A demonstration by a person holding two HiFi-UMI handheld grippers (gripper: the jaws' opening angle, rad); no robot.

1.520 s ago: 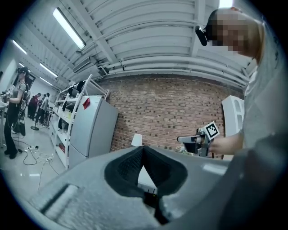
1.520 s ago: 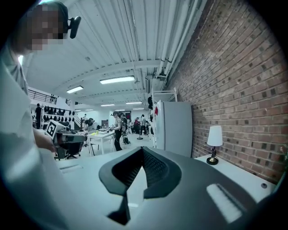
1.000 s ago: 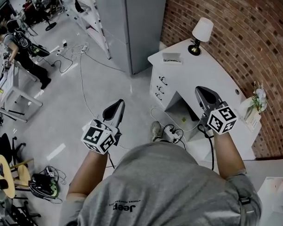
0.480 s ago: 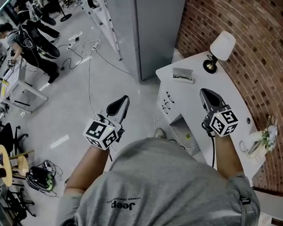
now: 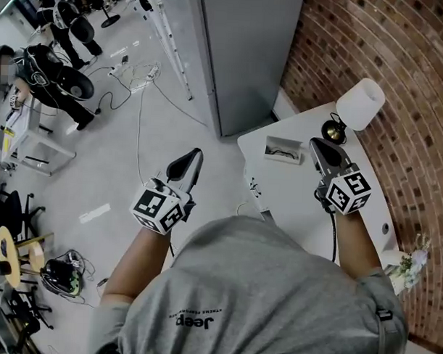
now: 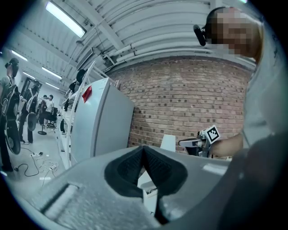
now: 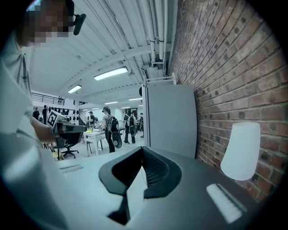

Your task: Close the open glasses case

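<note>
Brick-walled lab; white desk [image 5: 293, 197]. Open pale rectangular glasses case [image 5: 284, 151] at its far edge, near white-shaded lamp [image 5: 360, 105]. Jaws together, empty: left gripper [image 5: 196, 154], right gripper [image 5: 315, 142]. Risk: a closed-jaw push shoves the case off.

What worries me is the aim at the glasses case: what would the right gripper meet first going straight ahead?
Probably the tall grey metal cabinet, depth unclear; the right gripper points between the open white glasses case and the white table lamp.
</note>
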